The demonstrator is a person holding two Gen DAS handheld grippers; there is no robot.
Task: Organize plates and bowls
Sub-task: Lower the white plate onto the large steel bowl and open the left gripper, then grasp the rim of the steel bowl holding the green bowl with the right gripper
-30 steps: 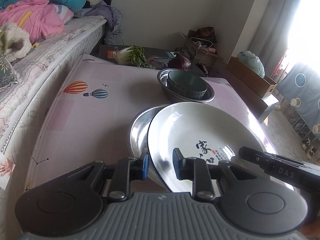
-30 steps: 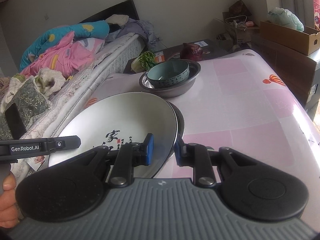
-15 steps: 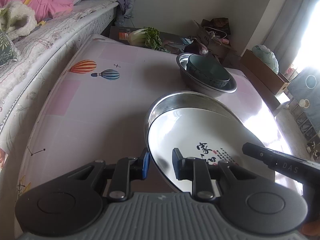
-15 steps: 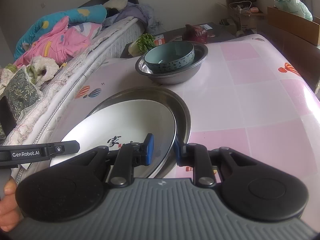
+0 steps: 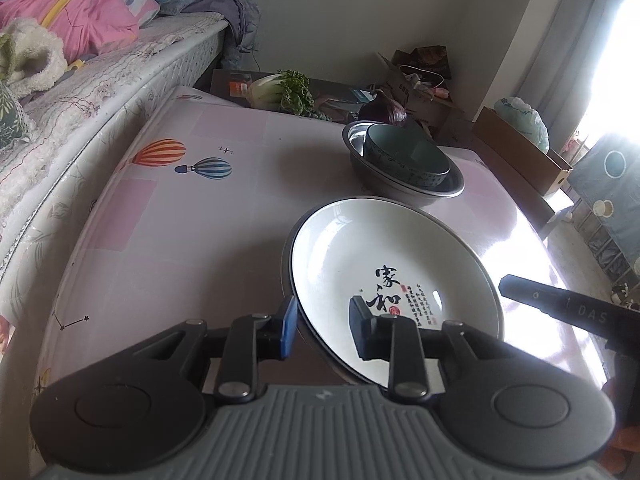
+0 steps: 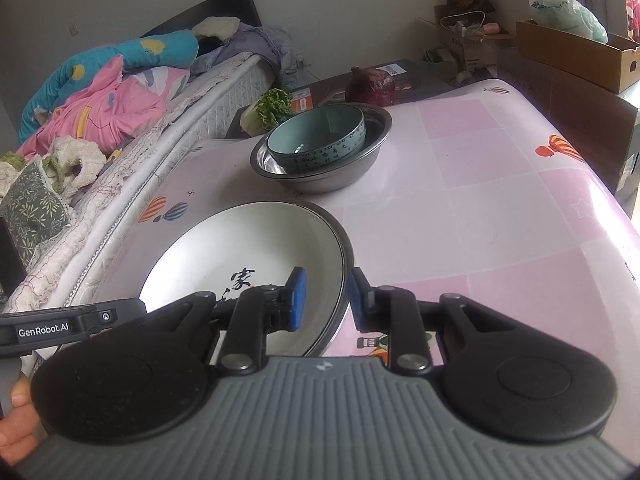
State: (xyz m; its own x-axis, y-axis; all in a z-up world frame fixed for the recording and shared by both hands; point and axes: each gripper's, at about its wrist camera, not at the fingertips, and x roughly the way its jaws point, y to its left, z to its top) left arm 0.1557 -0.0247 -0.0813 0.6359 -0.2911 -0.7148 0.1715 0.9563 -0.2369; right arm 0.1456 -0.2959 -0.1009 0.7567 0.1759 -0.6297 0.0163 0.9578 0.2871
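Lowered since a second ago, when both grippers held it tilted above the metal pan, the white plate (image 5: 384, 264) now sits level inside that shallow metal pan (image 6: 347, 256), of which only a thin dark rim shows around it; the pair lies on the near half of the table (image 5: 168, 240), toward its right edge in the left wrist view. One white plate, with black calligraphy on its face; one metal pan beneath it. The left gripper (image 5: 323, 322) straddles the plate's near-left rim and its jaws have just been opening, so the blue pad (image 5: 289, 326) stands clear of the rim with the plate released between them; the right gripper (image 6: 325, 298) straddles the opposite rim, its pads close on either side of plate and pan, though whether they press I cannot tell. Farther back, near the table's far edge, one teal bowl (image 6: 318, 140) is nested in one steel basin (image 6: 344, 176). Beyond that edge lie one leafy green vegetable (image 5: 280, 90) and one dark red cabbage (image 6: 370, 84); a bed with pink and blue bedding (image 6: 100, 96) runs along the table's left edge.
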